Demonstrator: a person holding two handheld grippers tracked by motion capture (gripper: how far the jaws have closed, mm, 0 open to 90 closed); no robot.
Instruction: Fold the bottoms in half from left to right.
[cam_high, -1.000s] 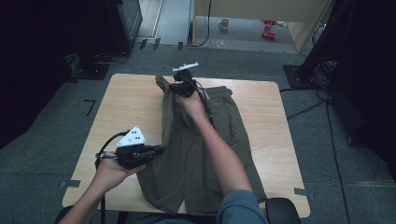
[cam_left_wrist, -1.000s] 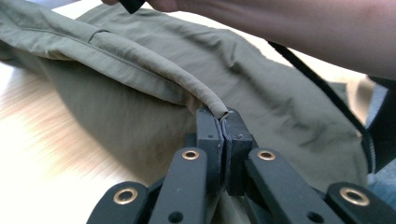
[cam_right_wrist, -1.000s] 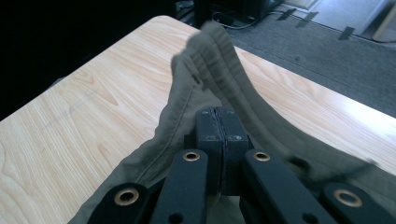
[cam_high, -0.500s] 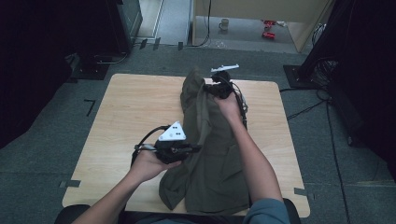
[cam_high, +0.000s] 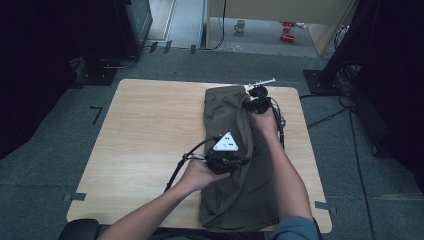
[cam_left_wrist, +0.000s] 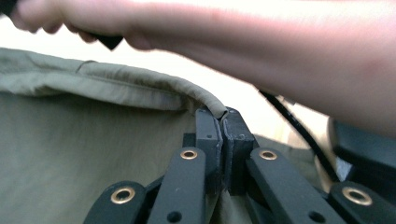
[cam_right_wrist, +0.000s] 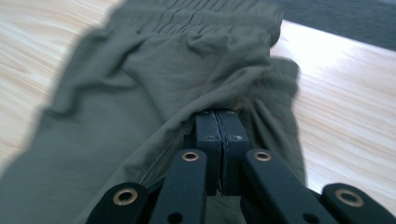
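Folding the trousers lengthwise: both claws, left and right, pinch one edge. Next, we should lay it flat on the counter, then release.

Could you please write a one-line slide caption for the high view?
Both grippers, left and right, clamp olive trousers on a wooden table.
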